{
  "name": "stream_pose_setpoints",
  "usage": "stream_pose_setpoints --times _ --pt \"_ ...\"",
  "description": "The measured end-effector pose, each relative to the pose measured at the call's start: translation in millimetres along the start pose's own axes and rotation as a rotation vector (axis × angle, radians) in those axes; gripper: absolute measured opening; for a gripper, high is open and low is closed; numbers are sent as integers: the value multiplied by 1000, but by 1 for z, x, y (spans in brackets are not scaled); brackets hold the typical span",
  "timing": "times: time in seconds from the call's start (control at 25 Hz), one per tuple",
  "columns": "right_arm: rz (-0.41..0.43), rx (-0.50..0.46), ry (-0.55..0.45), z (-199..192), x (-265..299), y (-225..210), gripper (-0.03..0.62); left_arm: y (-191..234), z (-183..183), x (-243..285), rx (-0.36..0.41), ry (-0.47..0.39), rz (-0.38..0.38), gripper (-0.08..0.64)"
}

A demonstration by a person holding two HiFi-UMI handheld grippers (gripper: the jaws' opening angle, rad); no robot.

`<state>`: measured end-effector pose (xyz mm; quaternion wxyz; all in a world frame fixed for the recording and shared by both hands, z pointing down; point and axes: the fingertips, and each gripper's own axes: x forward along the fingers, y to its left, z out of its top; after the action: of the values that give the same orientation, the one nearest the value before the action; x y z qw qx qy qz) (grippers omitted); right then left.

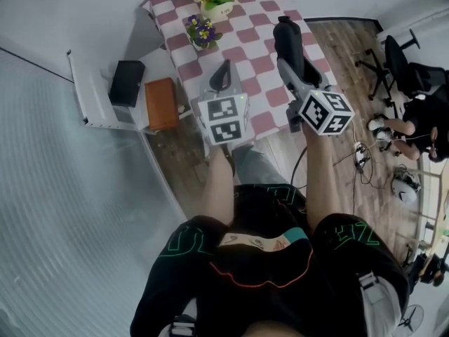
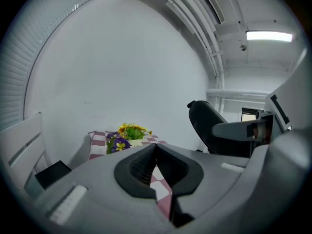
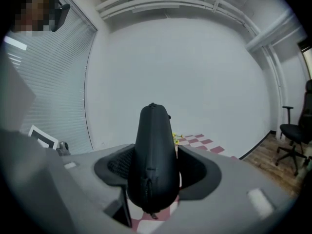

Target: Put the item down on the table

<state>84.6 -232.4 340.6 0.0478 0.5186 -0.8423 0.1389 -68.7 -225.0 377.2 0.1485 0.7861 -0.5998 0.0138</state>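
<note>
R gripper (image 1: 290,60): jaws pinching black zip case (image 3: 152,155), narrow end up; case in air over right side of checked table (image 1: 254,67), not set down; L gripper (image 2: 155,148): jaws pressed together, empty, nr table's front edge; 2 flower pots (image 1: 212,7) at far end.

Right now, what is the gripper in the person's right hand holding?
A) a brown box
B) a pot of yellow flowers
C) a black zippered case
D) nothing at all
C: in the right gripper view, the black zippered case stands upright between the jaws of the right gripper, which are closed against its sides.
</note>
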Motion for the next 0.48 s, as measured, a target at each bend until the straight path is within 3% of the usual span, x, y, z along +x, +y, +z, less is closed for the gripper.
stream_pose_setpoints --times 0.48 --pt "3 120 177 -76 58 -84 268 -11 -70 87 -35 171 42 8"
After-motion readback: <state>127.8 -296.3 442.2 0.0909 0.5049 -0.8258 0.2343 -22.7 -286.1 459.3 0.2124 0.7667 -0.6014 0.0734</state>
